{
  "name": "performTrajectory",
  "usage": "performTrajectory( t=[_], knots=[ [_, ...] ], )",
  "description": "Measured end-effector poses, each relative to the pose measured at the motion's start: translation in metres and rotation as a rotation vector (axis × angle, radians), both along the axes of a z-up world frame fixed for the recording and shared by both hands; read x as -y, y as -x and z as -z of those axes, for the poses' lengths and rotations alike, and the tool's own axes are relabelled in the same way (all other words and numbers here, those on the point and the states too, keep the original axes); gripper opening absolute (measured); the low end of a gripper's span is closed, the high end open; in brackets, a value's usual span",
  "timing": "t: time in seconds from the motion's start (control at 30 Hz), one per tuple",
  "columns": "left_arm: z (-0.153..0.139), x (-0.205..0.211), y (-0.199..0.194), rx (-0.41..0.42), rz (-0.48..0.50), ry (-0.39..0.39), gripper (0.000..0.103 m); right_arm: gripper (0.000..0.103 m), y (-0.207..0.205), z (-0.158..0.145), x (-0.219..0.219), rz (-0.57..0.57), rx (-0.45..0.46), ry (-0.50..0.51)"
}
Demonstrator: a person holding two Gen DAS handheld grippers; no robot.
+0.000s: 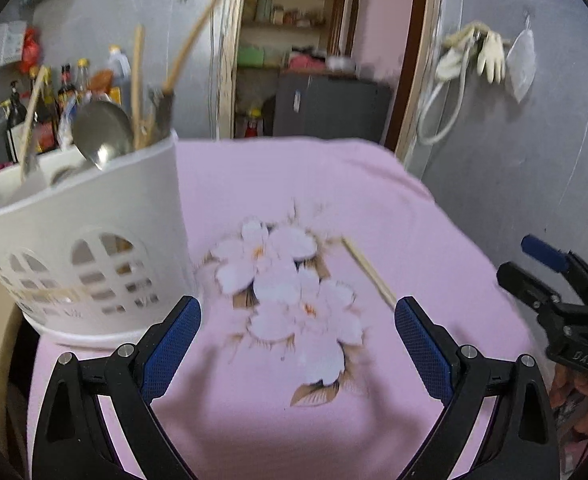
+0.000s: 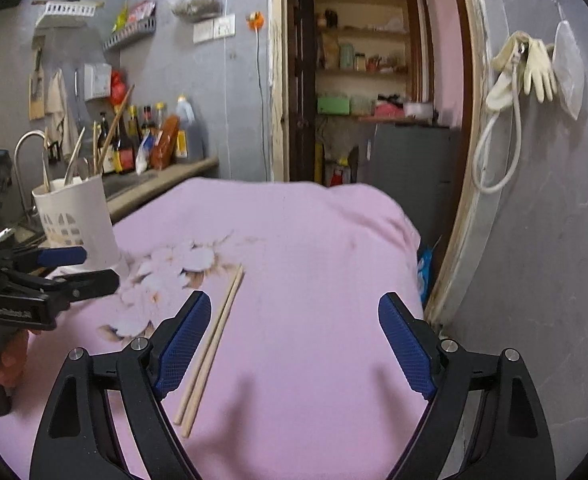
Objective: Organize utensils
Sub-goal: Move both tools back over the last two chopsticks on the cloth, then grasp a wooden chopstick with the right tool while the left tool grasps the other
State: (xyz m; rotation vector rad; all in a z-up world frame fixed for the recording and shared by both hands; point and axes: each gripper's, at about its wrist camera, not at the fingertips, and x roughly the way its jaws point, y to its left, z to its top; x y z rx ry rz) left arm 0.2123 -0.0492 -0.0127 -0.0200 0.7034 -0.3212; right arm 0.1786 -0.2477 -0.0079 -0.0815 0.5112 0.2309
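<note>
Right tool [image 2: 294,344] spread wide and empty, the chopsticks [image 2: 210,348] lying on the pink-clothed surface [image 2: 314,248] just beside its left finger. Only the left tool [image 1: 296,344], equally wide and empty, shows up close the white utensil holder [image 1: 94,240] with a ladle [image 1: 102,132].

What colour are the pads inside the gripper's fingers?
Blue, with a fine dotted texture, on black fingers. The right wrist view shows them best.
</note>
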Motion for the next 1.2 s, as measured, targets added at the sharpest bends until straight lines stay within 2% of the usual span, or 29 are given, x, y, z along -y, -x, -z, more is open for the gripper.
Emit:
performTrajectory(
  t=[0.13, 0.3, 0.47, 0.53, 0.7, 0.97, 1.03, 1.1, 1.17, 1.2],
  knots=[
    [0.010, 0.001, -0.009, -0.084, 0.011, 0.000, 0.095, 0.085, -0.009, 0.011, -0.008, -0.047, -0.099, 0.051],
    [0.019, 0.002, -0.018, -0.158, 0.015, -0.026, 0.095, 0.072, -0.018, 0.023, -0.021, -0.093, -0.187, 0.103],
    [0.022, -0.002, -0.020, -0.183, 0.007, -0.016, 0.094, 0.060, -0.022, 0.033, -0.031, -0.133, -0.249, 0.148],
    [0.022, -0.003, -0.020, -0.189, 0.014, -0.010, 0.092, 0.058, -0.023, 0.036, -0.035, -0.152, -0.267, 0.162],
    [0.023, 0.000, -0.025, -0.222, 0.050, 0.004, 0.077, 0.055, -0.024, 0.039, -0.043, -0.176, -0.290, 0.190],
    [0.022, 0.007, -0.030, -0.233, 0.075, 0.011, 0.062, 0.048, -0.027, 0.044, -0.051, -0.184, -0.301, 0.237],
    [0.022, 0.009, -0.032, -0.239, 0.083, 0.020, 0.059, 0.043, -0.028, 0.045, -0.053, -0.177, -0.295, 0.262],
    [0.022, 0.013, -0.034, -0.246, 0.093, 0.029, 0.053, 0.029, -0.031, 0.045, -0.053, -0.165, -0.290, 0.273],
    [0.021, 0.016, -0.036, -0.253, 0.105, 0.039, 0.048, 0.012, -0.035, 0.044, -0.048, -0.152, -0.290, 0.272],
    [0.020, 0.018, -0.038, -0.256, 0.111, 0.043, 0.045, 0.009, -0.037, 0.043, -0.042, -0.147, -0.295, 0.255]
  ],
)
